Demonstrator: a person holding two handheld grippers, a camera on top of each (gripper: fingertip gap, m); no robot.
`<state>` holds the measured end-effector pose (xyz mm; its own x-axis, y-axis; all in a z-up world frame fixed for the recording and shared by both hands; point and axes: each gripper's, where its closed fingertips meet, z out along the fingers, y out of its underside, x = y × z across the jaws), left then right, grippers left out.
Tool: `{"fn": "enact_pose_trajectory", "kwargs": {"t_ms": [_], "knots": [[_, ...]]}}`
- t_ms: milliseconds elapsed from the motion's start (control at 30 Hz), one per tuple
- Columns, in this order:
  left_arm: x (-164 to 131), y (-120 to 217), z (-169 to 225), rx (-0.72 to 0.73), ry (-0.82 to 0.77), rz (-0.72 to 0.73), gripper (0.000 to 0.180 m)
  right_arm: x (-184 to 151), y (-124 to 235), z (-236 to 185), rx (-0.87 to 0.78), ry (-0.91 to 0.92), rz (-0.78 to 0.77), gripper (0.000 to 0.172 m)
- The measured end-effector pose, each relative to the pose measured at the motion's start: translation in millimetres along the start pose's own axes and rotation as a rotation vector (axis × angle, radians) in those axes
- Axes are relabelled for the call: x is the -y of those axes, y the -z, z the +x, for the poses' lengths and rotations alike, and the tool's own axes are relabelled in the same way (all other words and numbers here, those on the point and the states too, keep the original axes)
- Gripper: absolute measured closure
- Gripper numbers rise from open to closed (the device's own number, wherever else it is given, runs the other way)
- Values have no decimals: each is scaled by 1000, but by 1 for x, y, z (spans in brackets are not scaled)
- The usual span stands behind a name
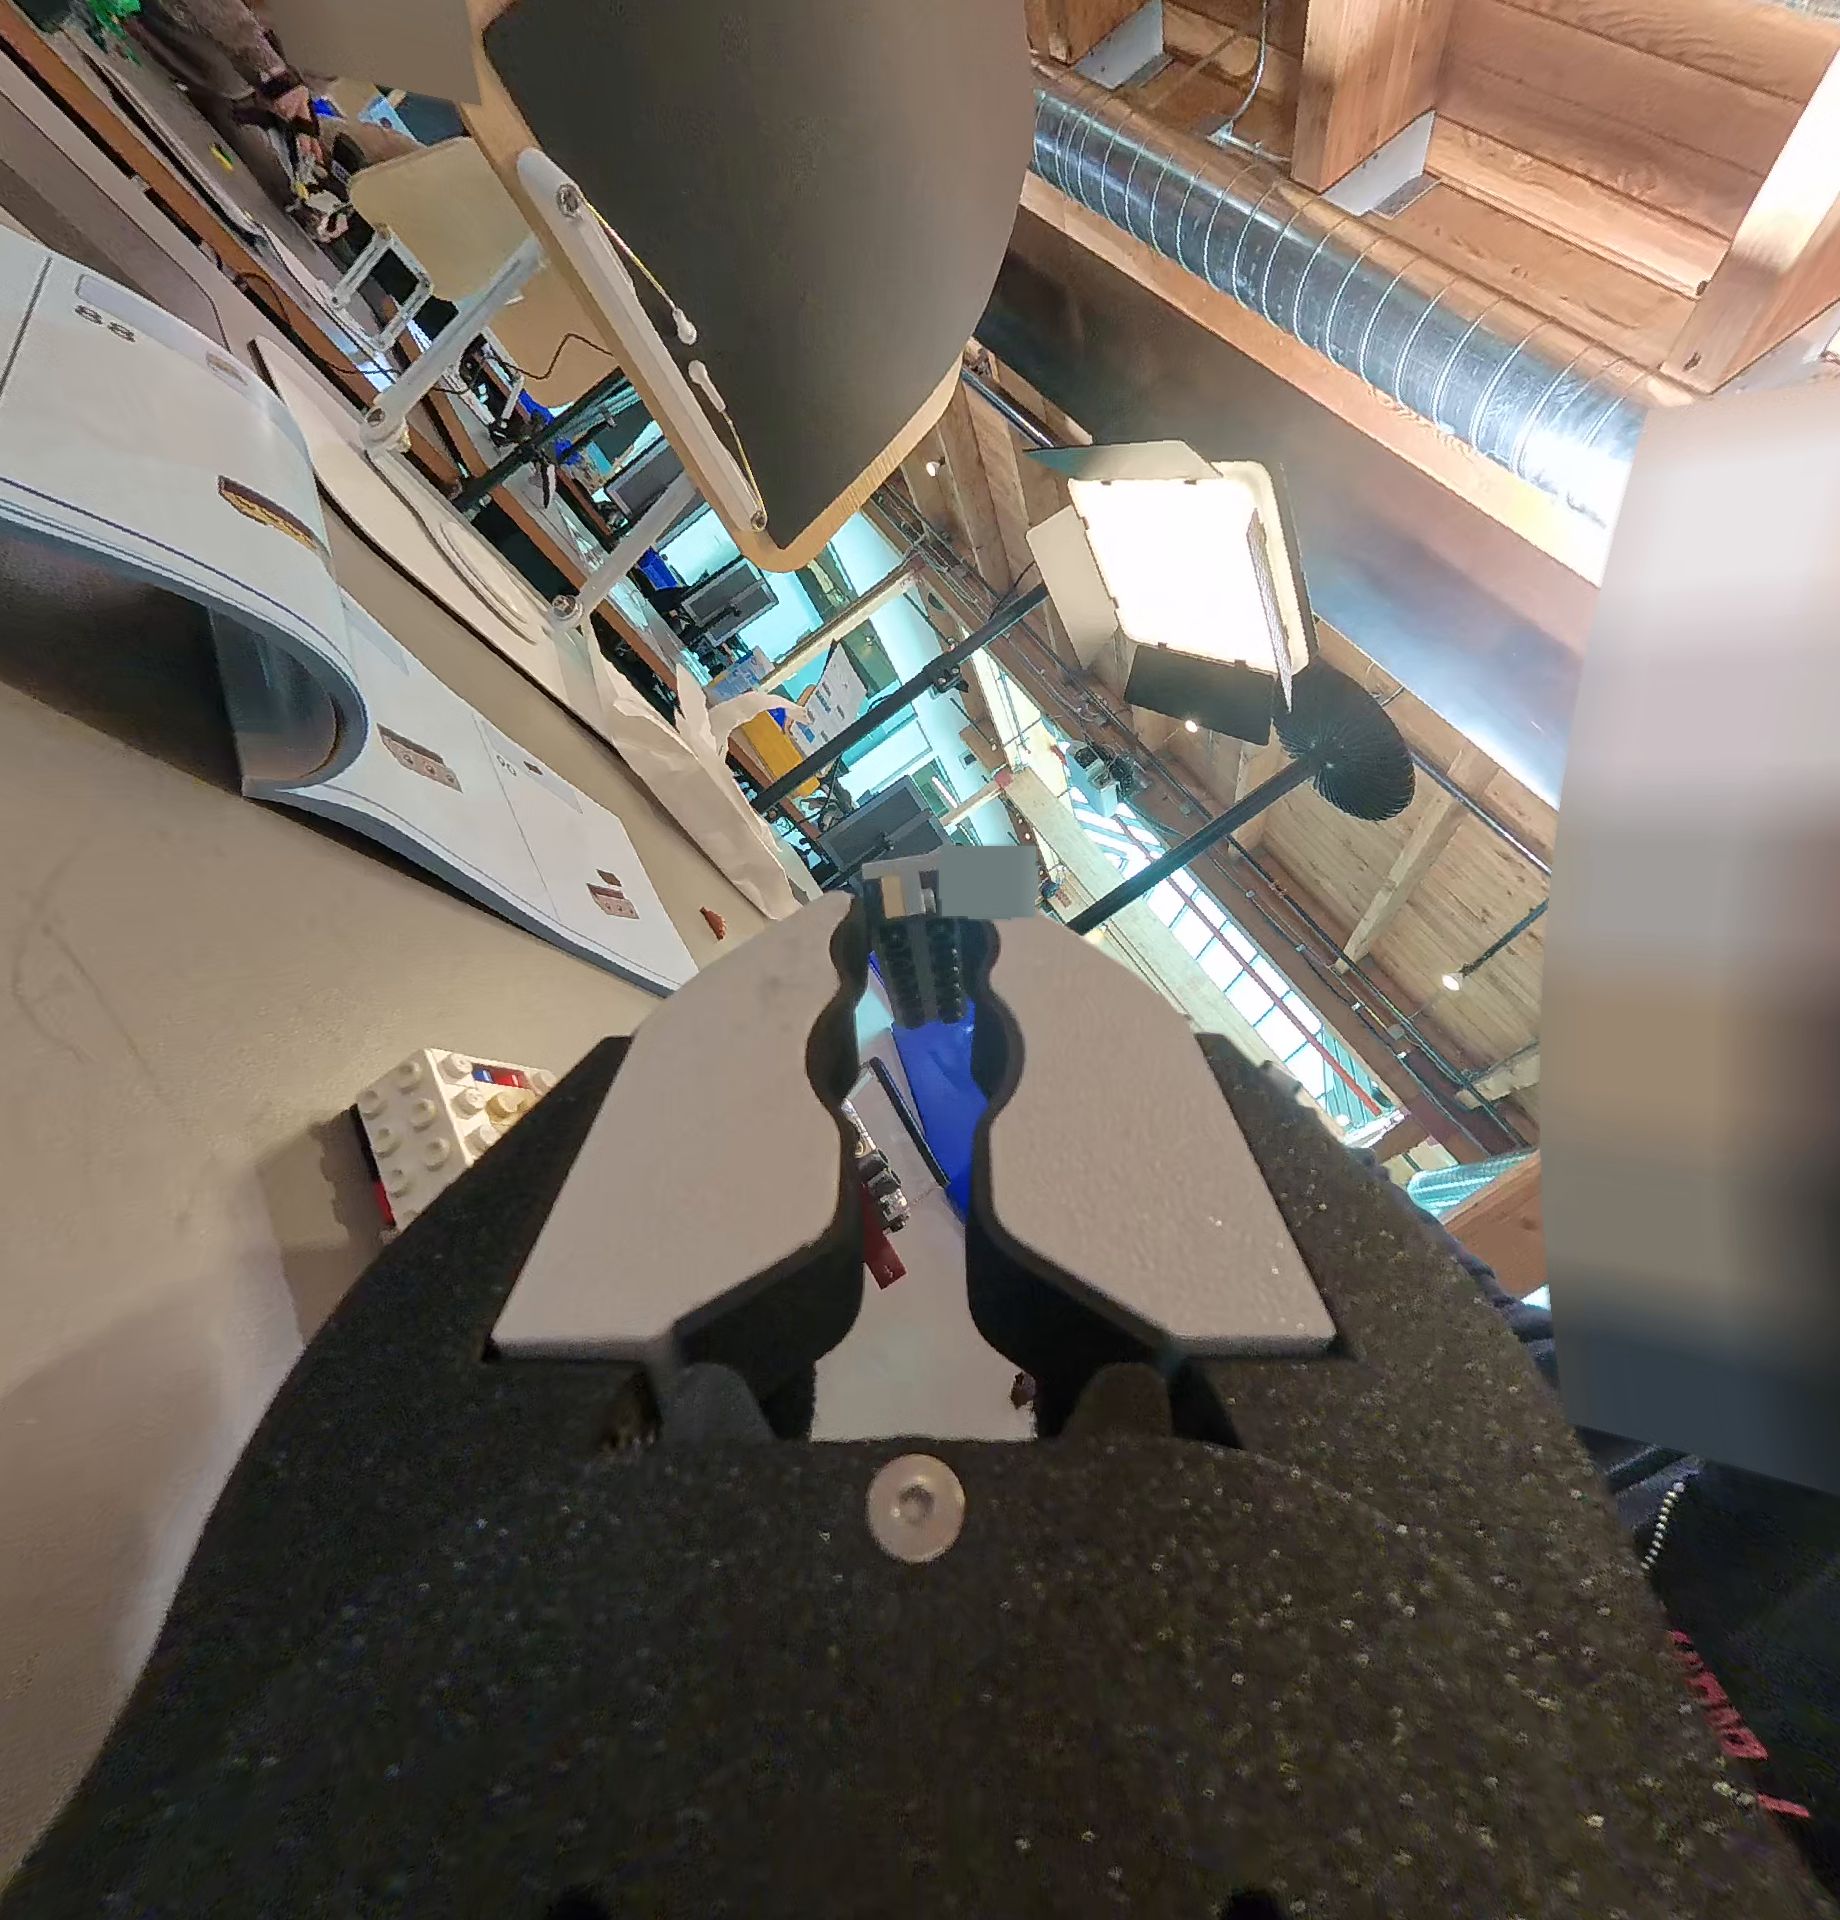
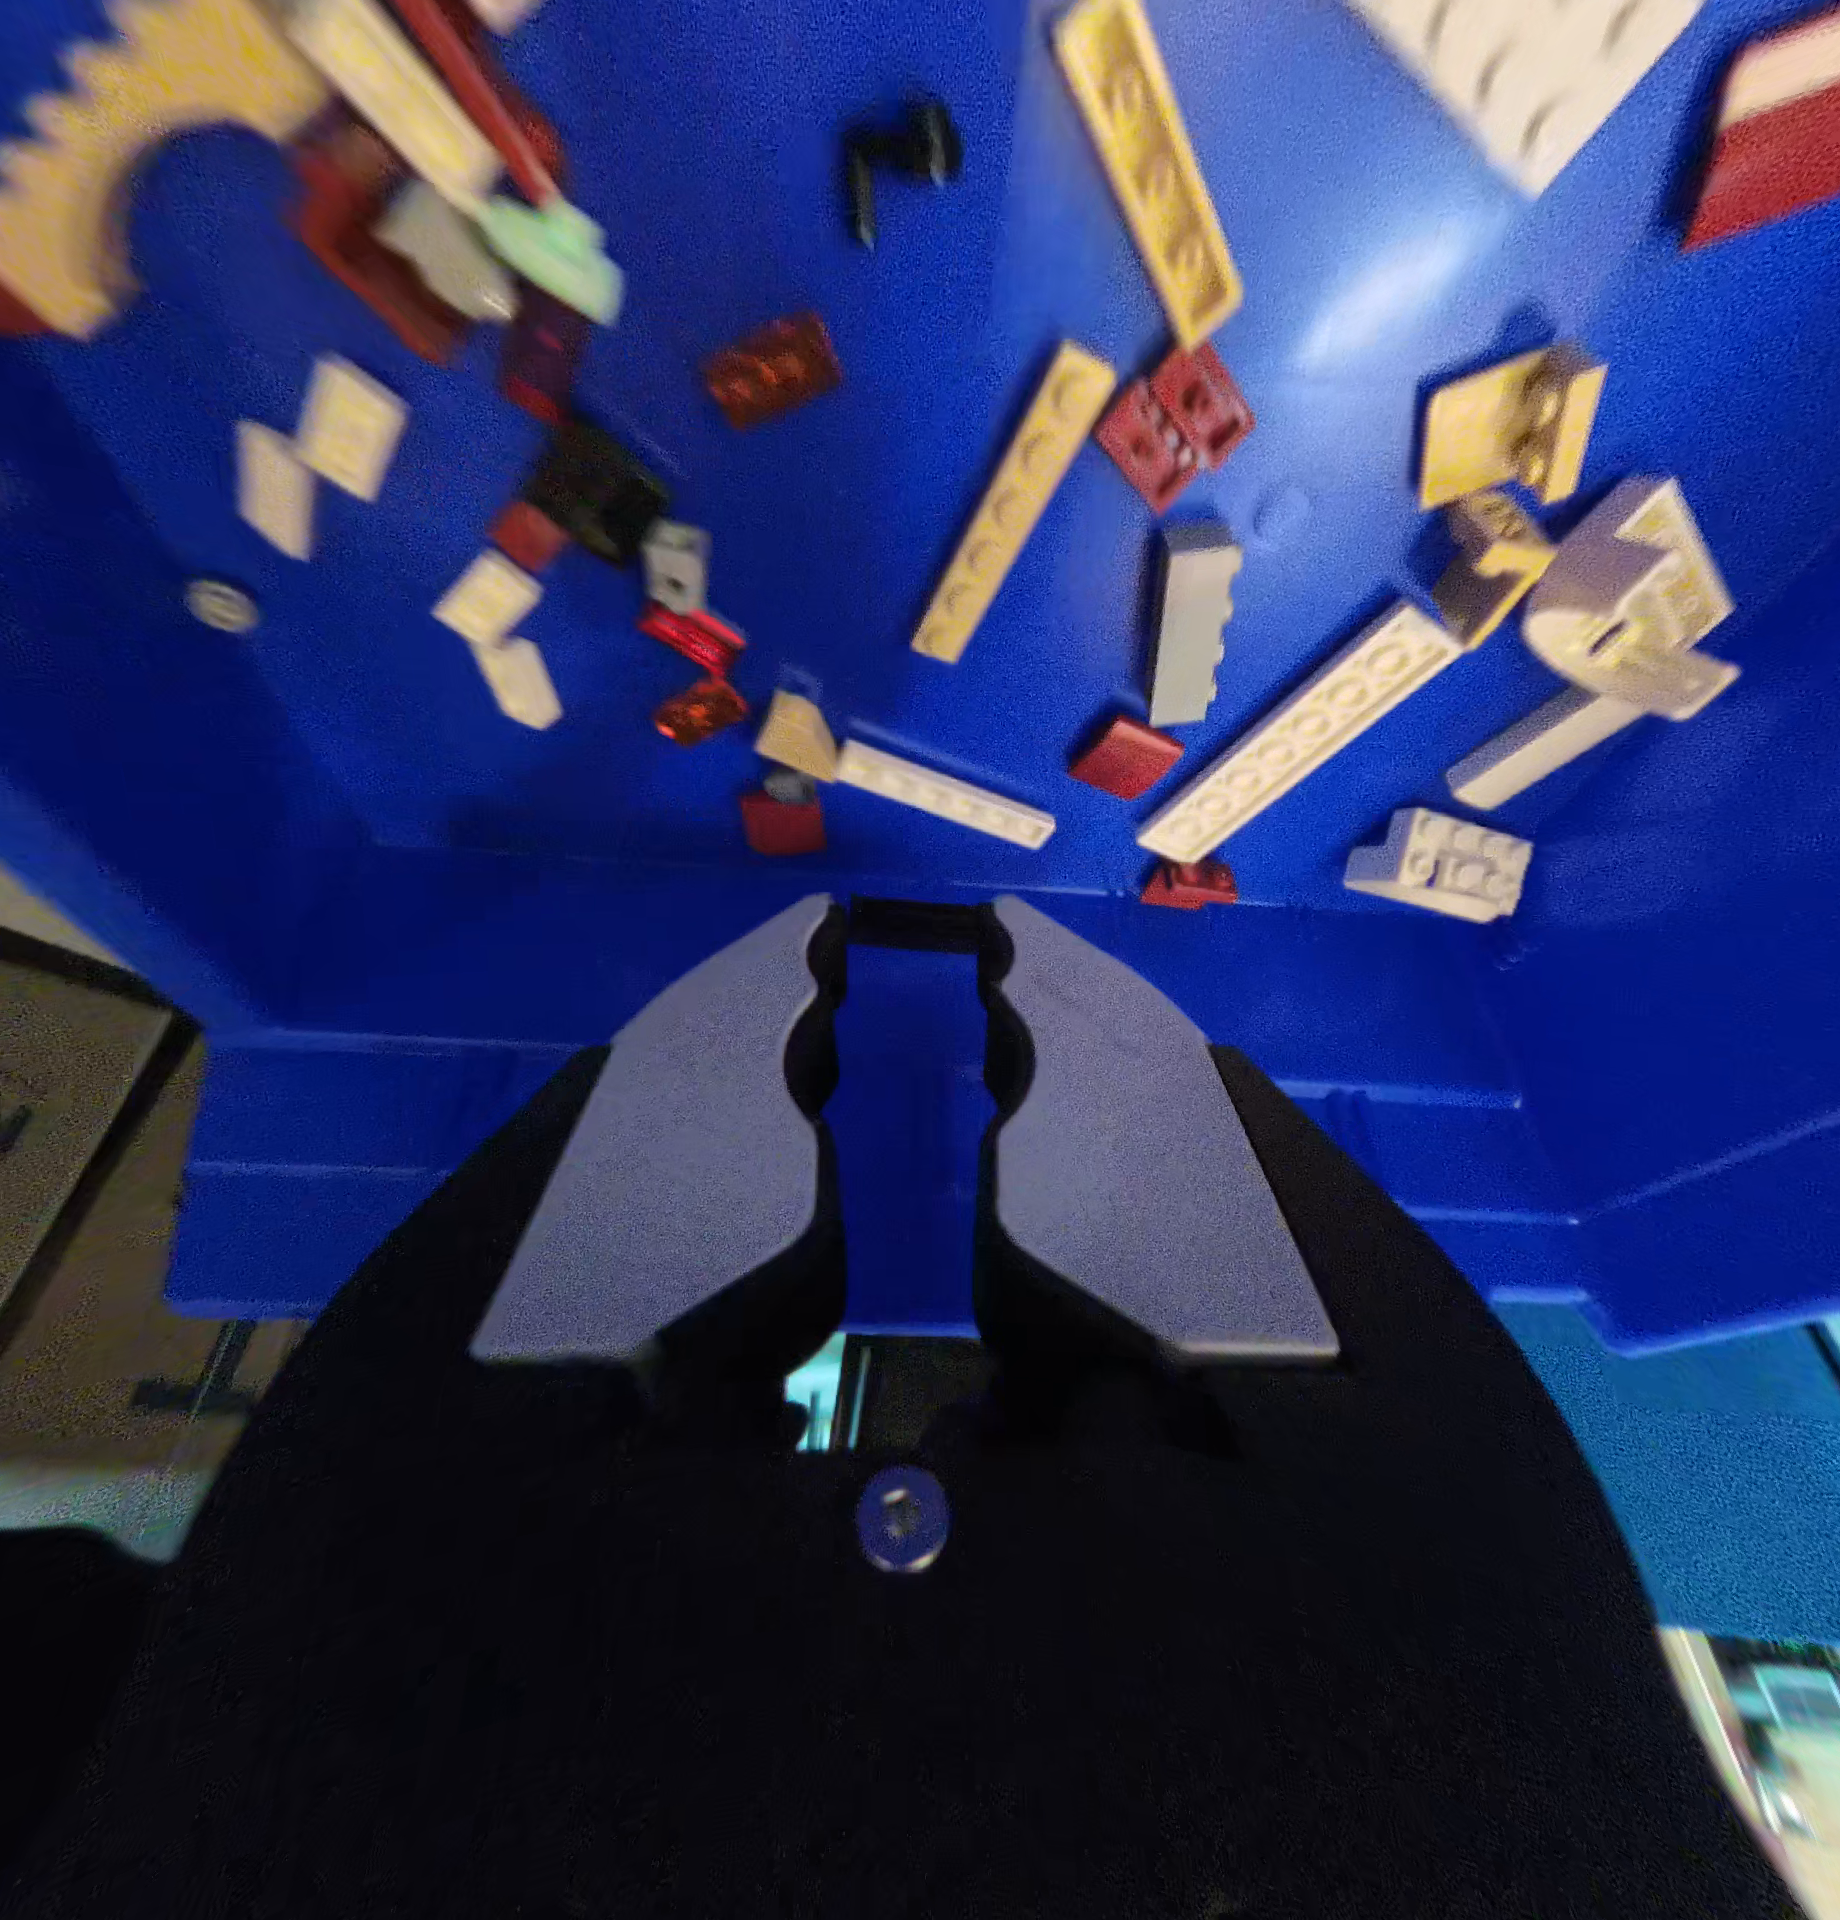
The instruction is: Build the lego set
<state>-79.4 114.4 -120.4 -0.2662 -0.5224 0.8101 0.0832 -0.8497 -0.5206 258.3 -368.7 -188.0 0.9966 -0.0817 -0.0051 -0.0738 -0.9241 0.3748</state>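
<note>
My right gripper (image 2: pixel 914 930) works over a blue plastic tray (image 2: pixel 895 1122) with a raised rim. My two right fingers are clamped on a small black brick piece (image 2: pixel 911 925), which spans the narrow gap at the tips, both pads pressed against its ends. The tray floor holds many loose bricks: a long cream studded plate (image 2: pixel 1300 732) to the right of the tips, a shorter cream strip (image 2: pixel 942 795) just beyond them, a small dark red tile (image 2: pixel 1126 756) between the two, a red brick (image 2: pixel 781 821) to the left, a grey sloped brick (image 2: pixel 1186 623) farther off, and a cream toothed arch (image 2: pixel 85 197) at far left. The view is blurred, so finer detail cannot be told. The near wall of the tray runs directly under my fingertips; the blue floor just beyond it is open at the near left.

My left gripper (image 1: pixel 921 920) is tilted up toward the ceiling and grips a dark grey studded brick assembly (image 1: pixel 926 961), fingers closed on its sides. To the left lie an open white instruction booklet (image 1: pixel 459 769) on the beige table (image 1: pixel 116 1039) and a white studded brick block (image 1: pixel 428 1122), near my gripper body. A lit studio light panel (image 1: pixel 1176 561) stands far right
</note>
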Motion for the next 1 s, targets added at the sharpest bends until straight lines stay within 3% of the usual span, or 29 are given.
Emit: {"fn": "enact_pose_trajectory", "kwargs": {"t_ms": [100,267,467,633,1000], "knots": [[-3,-2,1,4,-16,-17,164,39,53,-45,-46,78,339,148],[-13,-8,6,-6,-17,-64,164,105,133,-159,-92,375,818,148],[-32,-14,12,-18,5,-132,164,187,161,-252,-7,552,1161,148],[-37,-13,20,-69,31,-132,164,236,178,-289,94,564,1435,148],[-41,-11,21,-81,51,-156,164,271,170,-294,184,505,1524,148]]}}
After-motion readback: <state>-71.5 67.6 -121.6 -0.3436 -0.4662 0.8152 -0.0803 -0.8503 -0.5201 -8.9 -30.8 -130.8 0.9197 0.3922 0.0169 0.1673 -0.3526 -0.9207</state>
